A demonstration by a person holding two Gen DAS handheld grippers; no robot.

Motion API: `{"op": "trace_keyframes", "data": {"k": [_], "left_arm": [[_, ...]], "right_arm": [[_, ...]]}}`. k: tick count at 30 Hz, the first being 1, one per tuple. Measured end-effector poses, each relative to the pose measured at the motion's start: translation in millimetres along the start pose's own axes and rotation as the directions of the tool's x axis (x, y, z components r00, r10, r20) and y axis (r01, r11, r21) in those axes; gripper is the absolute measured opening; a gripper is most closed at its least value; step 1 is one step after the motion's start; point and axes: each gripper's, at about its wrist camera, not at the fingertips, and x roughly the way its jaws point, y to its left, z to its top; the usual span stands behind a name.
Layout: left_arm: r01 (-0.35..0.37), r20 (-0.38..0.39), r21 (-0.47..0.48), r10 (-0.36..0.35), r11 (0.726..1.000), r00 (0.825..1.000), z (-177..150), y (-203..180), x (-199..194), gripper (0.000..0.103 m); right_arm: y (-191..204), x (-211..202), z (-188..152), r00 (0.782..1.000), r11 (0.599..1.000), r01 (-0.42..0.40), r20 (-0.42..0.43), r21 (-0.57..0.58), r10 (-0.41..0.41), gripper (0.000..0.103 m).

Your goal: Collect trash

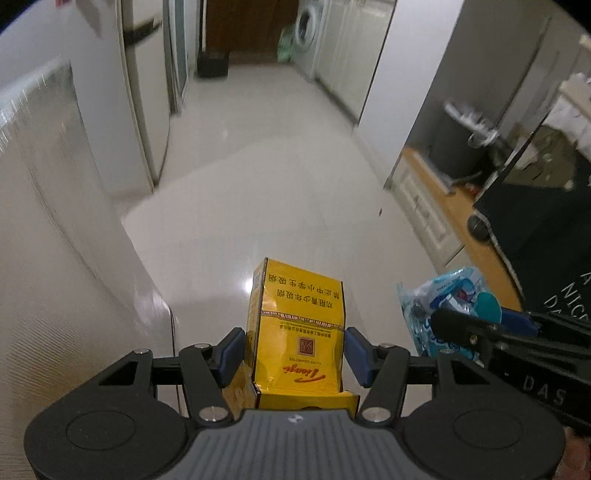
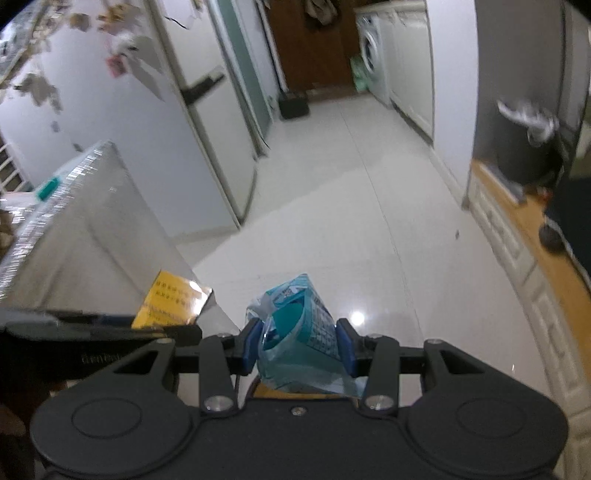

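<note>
Left gripper (image 1: 295,350) has its blue pads pressed against both sides of a yellow cigarette box (image 1: 299,328), carried in the air above the white tiled floor (image 1: 280,177). Right gripper (image 2: 297,345) is clamped on a crumpled blue plastic wrapper (image 2: 295,343), also held off the floor. The two sit side by side, near each other. Far down the hall stands a washing machine (image 2: 371,59).

home hallway, washing machine (image 1: 308,27), fridge (image 2: 207,122)
</note>
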Motion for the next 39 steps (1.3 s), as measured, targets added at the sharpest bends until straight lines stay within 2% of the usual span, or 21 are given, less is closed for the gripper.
{"op": "trace_keyframes", "data": {"k": [8, 17, 24, 28, 32, 35, 37, 39], "left_arm": [[-0.033, -0.152, -0.060, 0.024, 0.998, 0.988, -14, 30, 83, 0.059], [-0.088, -0.289, -0.096, 0.057, 0.991, 0.956, -37, 61, 156, 0.059], [-0.095, -0.368, -0.079, 0.060, 0.992, 0.928, -53, 61, 186, 0.059], [-0.102, -0.405, -0.074, 0.063, 0.992, 0.912, -59, 64, 195, 0.059], [-0.102, -0.424, -0.083, 0.058, 0.991, 0.904, -61, 67, 199, 0.059], [-0.097, -0.433, -0.090, 0.049, 0.991, 0.900, -62, 68, 201, 0.059], [-0.096, -0.435, -0.091, 0.047, 0.991, 0.899, -63, 68, 203, 0.060], [-0.090, -0.437, -0.095, 0.039, 0.991, 0.899, -63, 67, 205, 0.060]], "right_arm": [[-7, 96, -24, 0.986, 0.997, 0.023, -0.164, 0.077, -0.010, 0.044], [-17, 163, -48, 0.950, 0.995, 0.066, -0.309, 0.069, -0.042, 0.044], [-28, 194, -58, 0.926, 0.990, 0.106, -0.372, 0.095, -0.063, 0.044], [-29, 206, -61, 0.928, 0.990, 0.077, -0.370, 0.115, -0.029, 0.045], [-28, 216, -62, 0.932, 0.990, 0.049, -0.362, 0.134, 0.003, 0.048], [-24, 221, -61, 0.931, 0.992, 0.049, -0.365, 0.117, -0.003, 0.059], [-22, 220, -60, 0.932, 0.993, 0.044, -0.364, 0.113, 0.000, 0.072], [-21, 221, -60, 0.931, 0.993, 0.035, -0.365, 0.109, 0.007, 0.076]]}}
